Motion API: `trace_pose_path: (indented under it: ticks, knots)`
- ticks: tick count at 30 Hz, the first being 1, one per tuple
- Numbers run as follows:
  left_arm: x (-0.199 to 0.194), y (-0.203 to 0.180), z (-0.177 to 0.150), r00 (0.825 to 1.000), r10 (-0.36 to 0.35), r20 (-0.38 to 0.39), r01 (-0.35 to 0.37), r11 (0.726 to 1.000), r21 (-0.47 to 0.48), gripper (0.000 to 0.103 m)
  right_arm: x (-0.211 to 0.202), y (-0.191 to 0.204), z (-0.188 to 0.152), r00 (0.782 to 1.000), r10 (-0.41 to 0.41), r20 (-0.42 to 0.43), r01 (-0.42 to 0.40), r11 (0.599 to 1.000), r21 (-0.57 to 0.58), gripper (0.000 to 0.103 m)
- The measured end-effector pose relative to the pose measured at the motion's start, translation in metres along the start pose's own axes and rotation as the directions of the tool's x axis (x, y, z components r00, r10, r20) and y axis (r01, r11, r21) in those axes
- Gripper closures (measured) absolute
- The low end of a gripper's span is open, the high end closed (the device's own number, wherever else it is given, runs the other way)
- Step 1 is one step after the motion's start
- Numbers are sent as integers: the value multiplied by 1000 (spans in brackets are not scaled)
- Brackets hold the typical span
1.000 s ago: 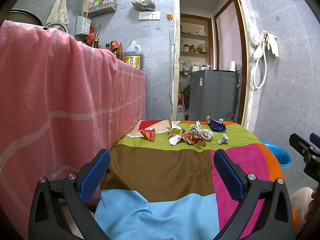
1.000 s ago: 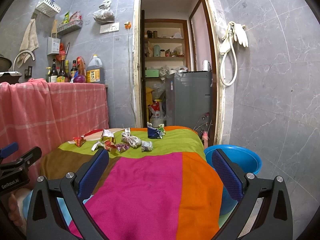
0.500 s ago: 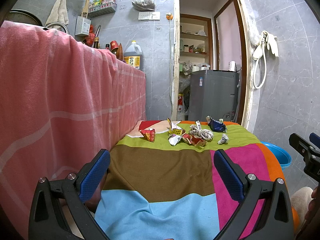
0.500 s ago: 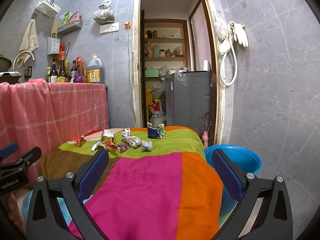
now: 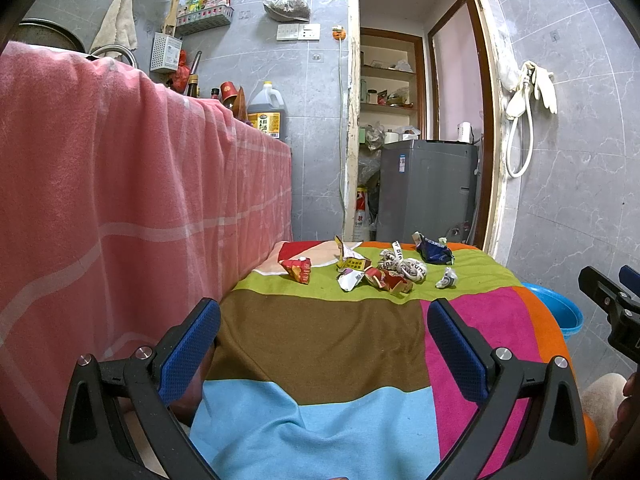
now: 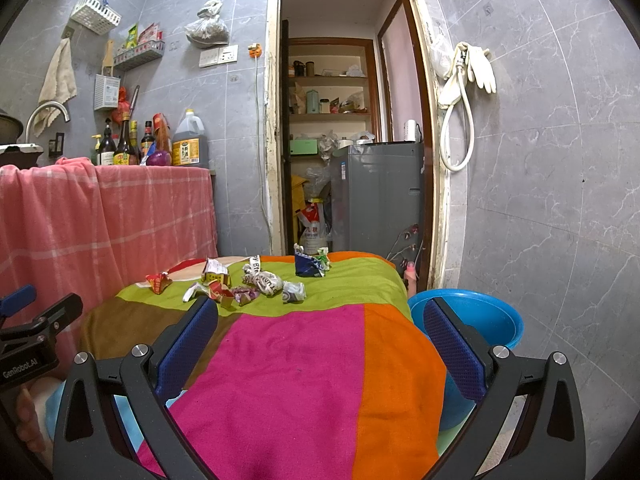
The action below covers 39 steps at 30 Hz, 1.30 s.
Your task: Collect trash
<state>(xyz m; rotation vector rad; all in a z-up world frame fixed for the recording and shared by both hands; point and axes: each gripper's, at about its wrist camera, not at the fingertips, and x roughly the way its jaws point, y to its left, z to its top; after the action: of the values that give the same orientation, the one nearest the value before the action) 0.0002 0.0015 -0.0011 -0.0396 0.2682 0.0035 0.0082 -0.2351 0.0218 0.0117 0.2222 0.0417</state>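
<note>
Several crumpled wrappers lie on the green stripe at the far end of a cloth-covered table (image 5: 320, 344): a red one (image 5: 298, 270), a yellow one (image 5: 350, 260), a white printed wad (image 5: 404, 266), a dark blue one (image 5: 434, 250) and a small silver one (image 5: 446, 279). The right wrist view shows the same pile (image 6: 256, 280) and the blue wrapper (image 6: 308, 266). My left gripper (image 5: 323, 344) hangs open over the brown stripe, well short of the trash. My right gripper (image 6: 320, 342) is open above the magenta and orange stripes, empty.
A blue plastic basin (image 6: 476, 318) stands on the floor beside the table's right edge. A pink cloth-draped counter (image 5: 120, 200) with bottles runs along the left. A doorway with a grey washing machine (image 6: 376, 196) lies beyond the table.
</note>
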Motion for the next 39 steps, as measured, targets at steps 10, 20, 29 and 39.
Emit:
trace_pose_path:
  ticks: [10, 20, 29, 39]
  knots:
    - [0, 0, 0, 1000, 0, 0, 0, 1000, 0, 1, 0, -1, 0, 1000, 0, -1, 0, 1000, 0, 0]
    - [0, -1, 0, 1000, 1, -1, -1, 1000, -2, 1, 0, -2, 1, 1000, 2, -1, -2, 1000, 2, 0]
    - [21, 2, 13, 1000, 20, -19, -20, 1000, -11, 1, 22, -7, 16, 999, 42, -4, -42, 999, -2, 0]
    - [81, 18, 35, 993, 56, -105, -62, 997, -47, 2, 79, -10, 34, 992, 112, -65, -113, 994, -9, 0]
